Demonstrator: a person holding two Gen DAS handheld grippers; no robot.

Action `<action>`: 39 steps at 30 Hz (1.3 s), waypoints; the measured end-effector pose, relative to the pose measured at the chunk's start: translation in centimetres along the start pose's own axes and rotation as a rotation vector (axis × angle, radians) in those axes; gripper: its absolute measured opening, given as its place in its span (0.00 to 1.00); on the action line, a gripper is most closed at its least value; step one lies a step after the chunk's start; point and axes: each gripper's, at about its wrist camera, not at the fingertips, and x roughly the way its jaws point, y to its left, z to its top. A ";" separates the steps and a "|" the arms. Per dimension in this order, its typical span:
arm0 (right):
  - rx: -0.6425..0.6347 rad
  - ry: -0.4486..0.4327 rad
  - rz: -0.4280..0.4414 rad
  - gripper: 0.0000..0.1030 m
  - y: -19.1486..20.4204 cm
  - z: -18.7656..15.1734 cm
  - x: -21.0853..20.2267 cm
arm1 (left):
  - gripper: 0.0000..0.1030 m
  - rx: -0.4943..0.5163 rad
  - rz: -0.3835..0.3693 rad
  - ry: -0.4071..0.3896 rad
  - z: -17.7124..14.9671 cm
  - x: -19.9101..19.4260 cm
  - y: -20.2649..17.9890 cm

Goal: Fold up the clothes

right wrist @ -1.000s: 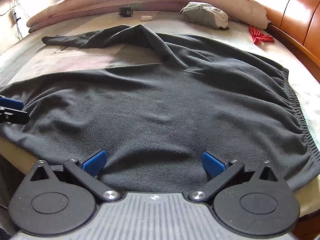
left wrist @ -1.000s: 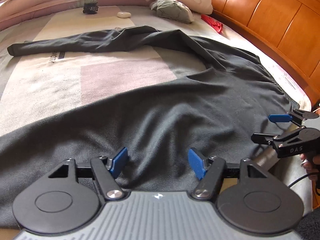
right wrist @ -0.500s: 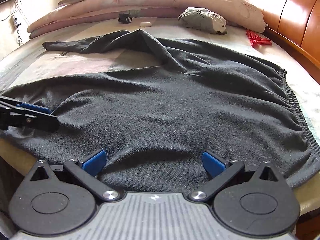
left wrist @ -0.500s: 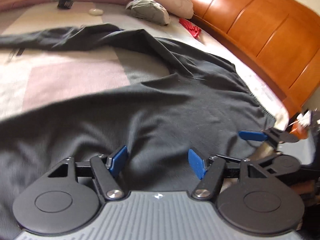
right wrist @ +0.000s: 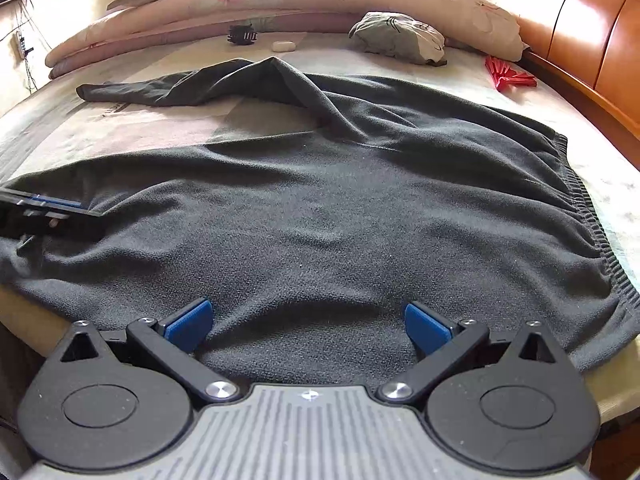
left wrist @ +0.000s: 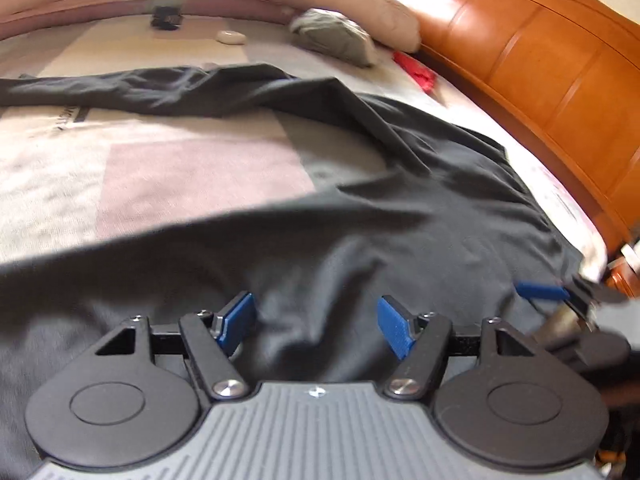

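With both the left gripper and right gripper spread wide and empty, pinch the near edge of the dark grey fleece garment at 2 separated points.

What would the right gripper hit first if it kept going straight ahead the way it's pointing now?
Most likely the dark gray garment: the right gripper, jaws open, sits low over its near edge, and the cloth fills the path ahead. Exact height is unclear.

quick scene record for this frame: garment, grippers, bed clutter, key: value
garment: dark grey fleece sweater spread on the bed, ribbed hem at right, one sleeve stretched out to the far left
left gripper: open, over near edge
right gripper: open, over near edge
clutter: red hangers, grey bundled cloth, black hair clip
backdrop: wooden headboard
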 end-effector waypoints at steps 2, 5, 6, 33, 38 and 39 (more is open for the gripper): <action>0.005 0.013 -0.009 1.00 0.1 0.3 0.0 | 0.67 -0.003 -0.032 0.010 -1.2 -0.5 0.0; -0.006 0.021 -0.012 1.00 0.8 1.4 -0.3 | 0.67 0.004 -0.009 -0.016 -1.3 -2.2 0.9; -0.023 0.010 -0.004 1.00 1.3 2.0 -0.5 | 0.67 0.004 0.026 -0.047 -0.9 -2.7 1.5; -0.267 0.037 0.201 1.00 11.7 3.2 2.2 | 0.71 -0.092 0.232 -0.055 0.6 -4.4 9.8; -0.272 0.031 0.206 1.00 11.6 3.2 2.3 | 0.74 -0.054 0.226 -0.021 -1.1 -7.1 9.7; -0.272 0.032 0.205 1.00 11.7 3.2 2.3 | 0.74 -0.052 0.249 -0.030 -1.0 -7.8 10.0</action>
